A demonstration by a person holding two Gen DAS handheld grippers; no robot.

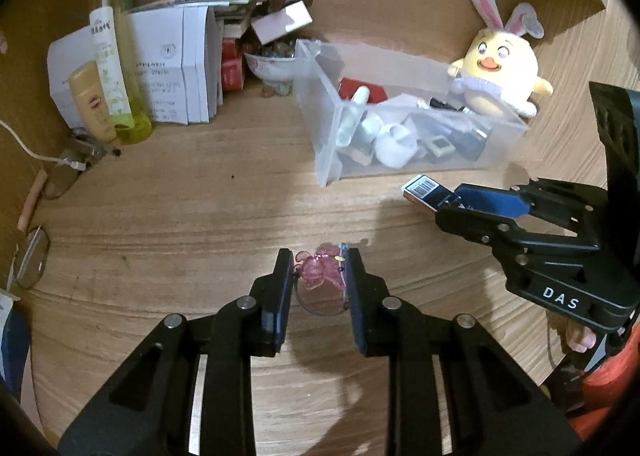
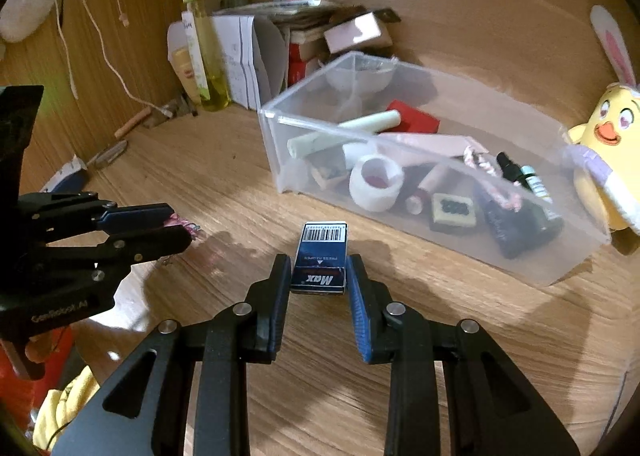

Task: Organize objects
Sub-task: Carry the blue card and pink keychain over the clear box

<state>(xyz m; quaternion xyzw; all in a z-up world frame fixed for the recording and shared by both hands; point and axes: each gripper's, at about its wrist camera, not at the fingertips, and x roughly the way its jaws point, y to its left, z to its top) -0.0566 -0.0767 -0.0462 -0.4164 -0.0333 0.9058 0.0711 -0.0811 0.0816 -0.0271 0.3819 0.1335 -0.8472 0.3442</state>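
Observation:
My left gripper point(image 1: 319, 261) is shut on a pink translucent charm point(image 1: 320, 270) with a thin wire loop, just above the wooden desk. It also shows in the right wrist view point(image 2: 182, 226) at the left, with the charm point(image 2: 180, 222) at its tips. My right gripper point(image 2: 319, 266) is shut on a dark blue Max box point(image 2: 322, 256) with a barcode. In the left wrist view the right gripper point(image 1: 448, 202) is at the right, holding the box point(image 1: 424, 192) near the front of a clear plastic bin point(image 1: 320, 160) that holds several small items.
A yellow chick plush point(image 1: 500, 68) with rabbit ears stands at the bin's right end. Bottles point(image 1: 106, 68), white boxes point(image 1: 168, 68), a bowl point(image 1: 272, 64) and red packs crowd the back left corner. Wooden walls close the back and left. A white cable point(image 1: 24, 144) lies left.

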